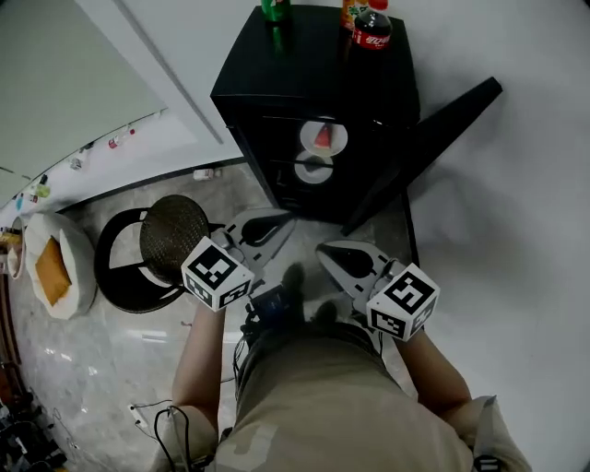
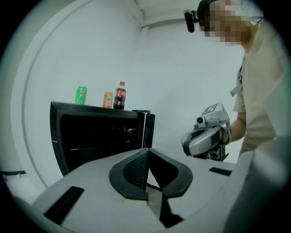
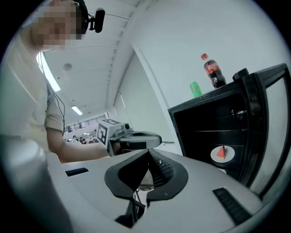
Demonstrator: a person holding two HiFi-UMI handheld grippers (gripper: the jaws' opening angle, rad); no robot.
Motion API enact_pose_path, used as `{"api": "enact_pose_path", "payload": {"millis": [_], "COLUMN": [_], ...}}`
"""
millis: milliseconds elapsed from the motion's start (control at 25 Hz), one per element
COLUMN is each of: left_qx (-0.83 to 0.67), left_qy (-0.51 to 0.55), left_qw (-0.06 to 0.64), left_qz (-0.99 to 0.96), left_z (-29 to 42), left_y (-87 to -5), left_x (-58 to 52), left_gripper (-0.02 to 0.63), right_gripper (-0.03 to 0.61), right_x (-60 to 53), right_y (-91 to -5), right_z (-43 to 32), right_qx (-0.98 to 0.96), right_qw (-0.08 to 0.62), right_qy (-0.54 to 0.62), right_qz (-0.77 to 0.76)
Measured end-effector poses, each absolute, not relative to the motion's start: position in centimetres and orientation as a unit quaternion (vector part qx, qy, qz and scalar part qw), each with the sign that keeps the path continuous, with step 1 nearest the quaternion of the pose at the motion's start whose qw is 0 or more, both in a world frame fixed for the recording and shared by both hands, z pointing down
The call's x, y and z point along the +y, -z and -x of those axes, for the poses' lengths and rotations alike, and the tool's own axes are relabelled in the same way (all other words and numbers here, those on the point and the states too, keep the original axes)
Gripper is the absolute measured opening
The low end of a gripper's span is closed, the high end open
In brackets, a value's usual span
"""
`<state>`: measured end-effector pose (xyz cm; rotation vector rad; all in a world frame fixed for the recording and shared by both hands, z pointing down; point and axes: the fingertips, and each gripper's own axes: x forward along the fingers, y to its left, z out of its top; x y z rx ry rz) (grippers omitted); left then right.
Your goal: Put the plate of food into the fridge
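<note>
Fridge (image 1: 313, 88): small, black, against the wall, door (image 1: 433, 138) swung wide open to the right. 3 drinks on top: green bottle (image 1: 275, 9), orange one (image 1: 354, 9), cola (image 1: 372, 28).

Plate (image 1: 323, 138): already inside, resting on a shelf near the front, with a red wedge of food on it. The right gripper view shows it too (image 3: 223, 154), flat on the shelf, nothing touching it. There is a 2nd pale round shape just under it; plate or reflection, cannot tell.

Left gripper (image 1: 277, 224): jaws pressed together, nothing between them. It is held in front of the person, well apart from the fridge, tips towards it. Its own view confirms the pads meet (image 2: 148, 157).

Right gripper (image 1: 330, 253): jaws also pressed together and empty (image 3: 148, 159). It sits beside the left one, outside the fridge and clear of the door.

Progress, my reading: the main step looks done, since the plate is in the fridge and both grippers are free of it. Likely all that is left is shutting the door, which stands fully open; neither gripper is on it yet.

Floor to the left: stool (image 1: 173, 235) with a round mesh seat, well clear of the door's swing
</note>
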<state>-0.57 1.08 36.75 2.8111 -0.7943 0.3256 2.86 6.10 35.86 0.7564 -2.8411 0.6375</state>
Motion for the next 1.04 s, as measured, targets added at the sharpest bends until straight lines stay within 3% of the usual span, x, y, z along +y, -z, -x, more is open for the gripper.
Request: {"api": "enact_pose_path", "payload": {"millis": [240,1040], "left_qx": [-0.297,-0.317], "left_qy": [-0.083,-0.090], "left_qw": [0.079,0.045], "left_qz": [-0.948,-0.943], "left_z": [0.7,4.7], "left_y": [-32.6,-30.3], "left_x": [5.6,11.1], "left_gripper": [0.009,0.009], "right_gripper": [0.021,0.021], "right_x": [9.6,12.6], "right_y": [-34.8,-34.1], "right_z": [-3.7,-1.3], "right_qx": [-0.946,-0.945], "right_qw": [0.055,0.058], "right_qy": [-0.206,-0.224], "right_qz": [-0.243,-0.232]}}
